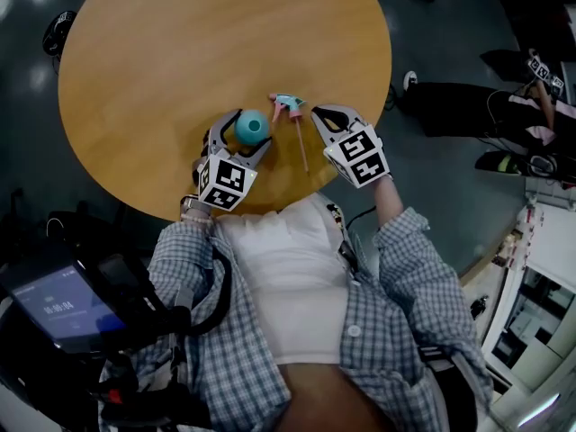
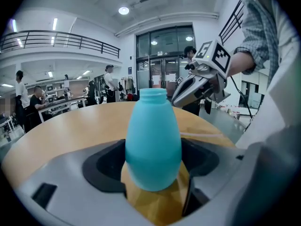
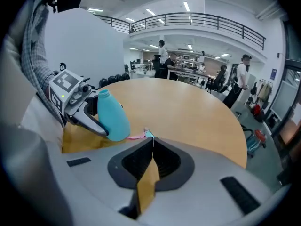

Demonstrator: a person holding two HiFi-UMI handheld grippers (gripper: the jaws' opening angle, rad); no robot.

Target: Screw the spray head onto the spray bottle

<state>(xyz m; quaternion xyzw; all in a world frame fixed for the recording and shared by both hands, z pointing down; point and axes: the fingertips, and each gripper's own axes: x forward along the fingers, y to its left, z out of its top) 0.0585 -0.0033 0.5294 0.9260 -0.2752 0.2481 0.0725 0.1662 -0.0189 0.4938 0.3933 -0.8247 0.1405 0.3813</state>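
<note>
Left gripper (image 1: pixel 253 127): jaws clamped on the sides of the upright teal spray bottle (image 2: pixel 153 140).
Right gripper (image 3: pixel 153 147): jaws pressed together, nothing between them.
Spray head (image 1: pixel 290 106): lay on the round wooden table (image 1: pixel 180 43), just off the right gripper's tips, between the two grippers, close beside the bottle.

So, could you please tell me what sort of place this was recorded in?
Probably a large open-plan office or lab hall. An upper-floor balcony railing runs round it, people are at desks in the background, and tall glass doors stand at one end. The round wooden table serves as the workspace.
</note>
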